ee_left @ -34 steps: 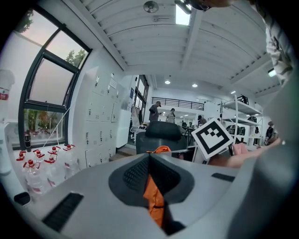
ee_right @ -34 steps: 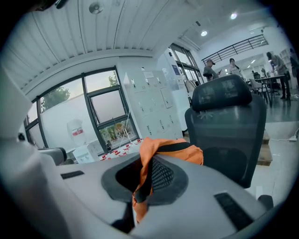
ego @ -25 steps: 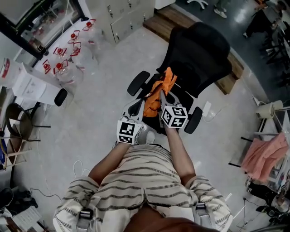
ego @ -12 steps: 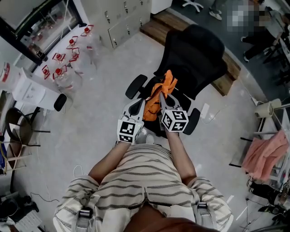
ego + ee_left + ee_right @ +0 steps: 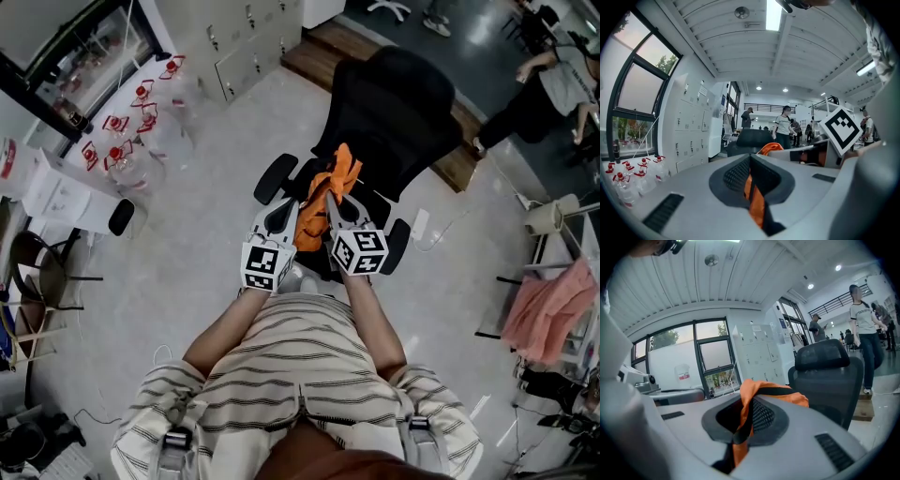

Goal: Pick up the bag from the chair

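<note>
Left gripper (image 5: 282, 217) and right gripper (image 5: 332, 204) are each clamped on the orange bag (image 5: 330, 183). The bag hangs between them, just above the chair (image 5: 398, 112) seat. Its long axis runs toward the backrest. Neither hand is nearer.

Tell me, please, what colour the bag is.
The bag is orange with a black strap, clearest in the right gripper view.

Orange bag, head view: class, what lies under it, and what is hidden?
Under the orange bag is the seat of the black chair, between its armrests. The bag, clamped by the left gripper and right gripper, covers the seat's middle; whether they touch cannot be seen.
</note>
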Demonstrator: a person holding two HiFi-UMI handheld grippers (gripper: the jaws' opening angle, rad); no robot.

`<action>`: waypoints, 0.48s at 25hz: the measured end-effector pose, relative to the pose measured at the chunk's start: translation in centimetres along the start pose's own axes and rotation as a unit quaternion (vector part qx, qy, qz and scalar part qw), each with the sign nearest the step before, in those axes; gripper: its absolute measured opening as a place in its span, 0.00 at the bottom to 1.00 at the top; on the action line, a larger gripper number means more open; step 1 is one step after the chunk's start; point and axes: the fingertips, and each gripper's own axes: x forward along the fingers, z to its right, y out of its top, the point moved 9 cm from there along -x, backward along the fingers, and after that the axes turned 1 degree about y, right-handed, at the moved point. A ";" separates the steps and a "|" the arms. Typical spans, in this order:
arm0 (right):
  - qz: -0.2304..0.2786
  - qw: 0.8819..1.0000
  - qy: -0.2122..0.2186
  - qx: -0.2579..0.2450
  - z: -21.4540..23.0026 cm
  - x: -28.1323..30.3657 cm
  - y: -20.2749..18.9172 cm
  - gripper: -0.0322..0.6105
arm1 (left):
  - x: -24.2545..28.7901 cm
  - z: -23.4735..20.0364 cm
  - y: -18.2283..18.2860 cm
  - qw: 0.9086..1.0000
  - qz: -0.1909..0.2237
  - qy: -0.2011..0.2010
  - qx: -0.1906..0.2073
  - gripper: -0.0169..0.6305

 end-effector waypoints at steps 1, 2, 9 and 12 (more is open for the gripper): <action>0.003 1.000 0.000 -0.001 -0.1 -0.2 0.1 0.09 | 0.0 0.1 0.0 1.000 0.001 -0.002 0.000 0.06; 0.005 1.000 0.000 -0.001 -0.1 -0.4 0.2 0.09 | 0.0 0.2 0.0 1.000 0.001 -0.003 0.000 0.06; 0.019 1.000 0.003 -0.001 -0.6 -1.3 0.5 0.09 | 0.2 0.4 0.3 1.000 0.010 -0.006 0.000 0.06; 0.024 1.000 0.000 -0.005 -0.7 -1.5 1.0 0.09 | 0.2 0.3 0.6 1.000 0.011 -0.006 -0.001 0.06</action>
